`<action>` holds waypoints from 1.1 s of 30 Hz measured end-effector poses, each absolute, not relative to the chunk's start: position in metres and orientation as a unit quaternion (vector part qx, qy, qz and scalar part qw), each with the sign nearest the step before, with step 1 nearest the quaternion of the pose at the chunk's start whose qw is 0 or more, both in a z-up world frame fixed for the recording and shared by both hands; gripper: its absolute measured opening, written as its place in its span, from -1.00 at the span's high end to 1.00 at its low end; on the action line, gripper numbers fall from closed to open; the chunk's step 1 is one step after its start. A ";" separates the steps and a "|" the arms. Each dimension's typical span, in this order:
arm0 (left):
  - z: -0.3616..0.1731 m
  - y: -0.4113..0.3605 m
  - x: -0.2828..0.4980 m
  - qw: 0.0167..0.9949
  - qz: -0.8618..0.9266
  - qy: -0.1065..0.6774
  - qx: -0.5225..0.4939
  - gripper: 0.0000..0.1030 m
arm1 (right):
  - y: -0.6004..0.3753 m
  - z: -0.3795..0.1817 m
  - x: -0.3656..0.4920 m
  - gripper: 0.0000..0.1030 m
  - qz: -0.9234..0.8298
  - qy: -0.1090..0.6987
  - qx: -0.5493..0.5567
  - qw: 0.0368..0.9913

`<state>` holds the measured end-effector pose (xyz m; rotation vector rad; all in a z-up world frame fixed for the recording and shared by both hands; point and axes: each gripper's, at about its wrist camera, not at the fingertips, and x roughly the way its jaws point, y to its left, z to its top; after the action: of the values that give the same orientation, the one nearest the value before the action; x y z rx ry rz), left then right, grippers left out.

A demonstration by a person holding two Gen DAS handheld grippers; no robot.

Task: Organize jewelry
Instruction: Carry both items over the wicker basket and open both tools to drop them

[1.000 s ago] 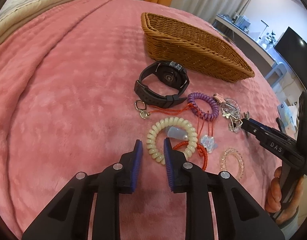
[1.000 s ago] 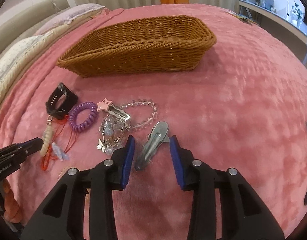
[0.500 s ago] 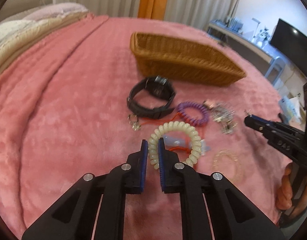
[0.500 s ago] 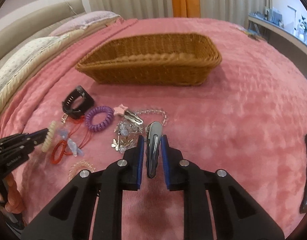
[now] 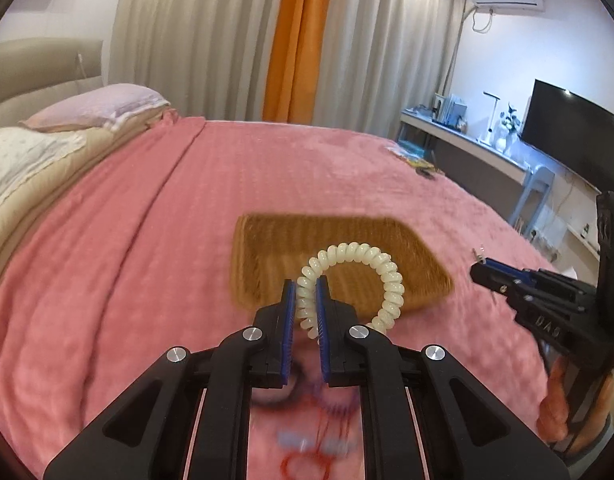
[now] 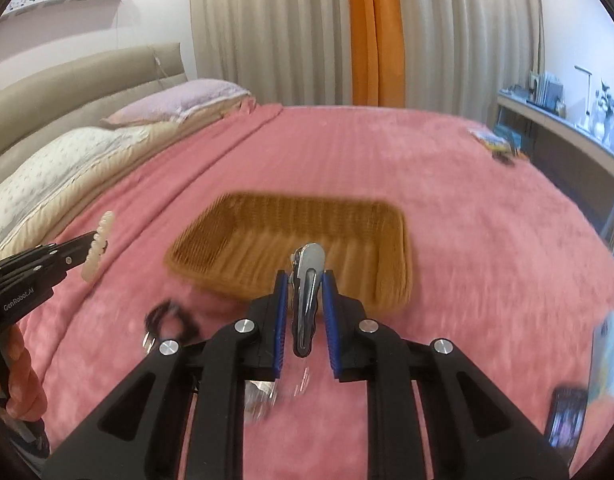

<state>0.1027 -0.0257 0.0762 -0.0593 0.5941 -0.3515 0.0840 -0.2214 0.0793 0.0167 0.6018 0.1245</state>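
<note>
My left gripper [image 5: 305, 285] is shut on a cream spiral hair tie [image 5: 359, 256] and holds it in the air, in front of the brown wicker basket [image 5: 267, 236]. My right gripper [image 6: 305, 279] is shut on a silver hair clip [image 6: 309, 280], also raised, with the basket [image 6: 267, 224] just beyond it. The left gripper with the hair tie [image 6: 97, 246] shows at the left of the right wrist view. The right gripper [image 5: 481, 268] shows at the right of the left wrist view. Blurred jewelry lies below on the pink blanket: a black watch [image 6: 169, 316] and red cords [image 5: 307, 460].
The pink blanket [image 5: 147, 240] covers the bed. Pillows [image 6: 67, 152] lie at the far left. A phone [image 6: 565, 424] and a blue card [image 6: 611, 356] lie at the right edge. A desk and TV [image 5: 575, 132] stand beyond the bed.
Both grippers closed on their items and lifted them off the blanket; the views now tilt up toward the basket and room, with the remaining jewelry dropped low in the frames.
</note>
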 end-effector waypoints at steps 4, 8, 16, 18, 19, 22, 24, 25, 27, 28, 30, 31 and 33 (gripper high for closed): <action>0.070 -0.049 0.151 0.939 -0.158 0.305 -0.021 0.83 | -0.227 0.073 0.137 0.71 0.073 0.313 0.020 0.947; 0.047 -0.062 0.197 0.930 -0.148 0.335 -0.024 0.83 | -0.228 0.050 0.188 0.71 0.077 0.349 0.032 0.934; -0.002 -0.077 0.239 0.909 -0.129 0.397 -0.005 0.83 | -0.230 -0.004 0.238 0.71 0.077 0.420 0.046 0.903; -0.008 -0.078 0.241 0.905 -0.128 0.406 0.001 0.82 | -0.231 -0.010 0.240 0.71 0.073 0.428 0.042 0.900; -0.012 -0.079 0.242 0.902 -0.128 0.411 0.005 0.81 | -0.231 -0.012 0.240 0.71 0.073 0.431 0.042 0.898; -0.014 -0.077 0.242 0.896 -0.137 0.422 0.001 0.74 | -0.232 -0.014 0.240 0.69 0.071 0.435 0.043 0.897; -0.008 -0.073 0.235 0.896 -0.145 0.419 -0.005 0.52 | -0.233 -0.010 0.237 0.66 0.073 0.435 0.044 0.897; -0.005 -0.072 0.233 0.898 -0.147 0.414 -0.008 0.49 | -0.233 -0.007 0.234 0.59 0.074 0.431 0.045 0.898; 0.008 -0.066 0.218 0.902 -0.156 0.401 -0.017 0.37 | -0.236 0.001 0.226 0.45 0.072 0.422 0.046 0.903; 0.014 -0.063 0.211 0.904 -0.162 0.395 -0.023 0.33 | -0.236 0.006 0.222 0.43 0.074 0.418 0.047 0.904; 0.026 -0.056 0.197 0.908 -0.173 0.380 -0.035 0.26 | -0.236 0.019 0.207 0.43 0.079 0.406 0.051 0.909; 0.036 -0.050 0.185 0.911 -0.180 0.368 -0.042 0.25 | -0.236 0.025 0.202 0.43 0.081 0.402 0.053 0.910; 0.055 -0.038 0.159 0.918 -0.193 0.342 -0.054 0.19 | -0.236 0.041 0.180 0.43 0.088 0.387 0.057 0.916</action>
<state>0.1588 -0.0381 0.0550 -0.1114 0.7041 -0.3963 0.1802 -0.2364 0.0410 0.1166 0.7973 0.1811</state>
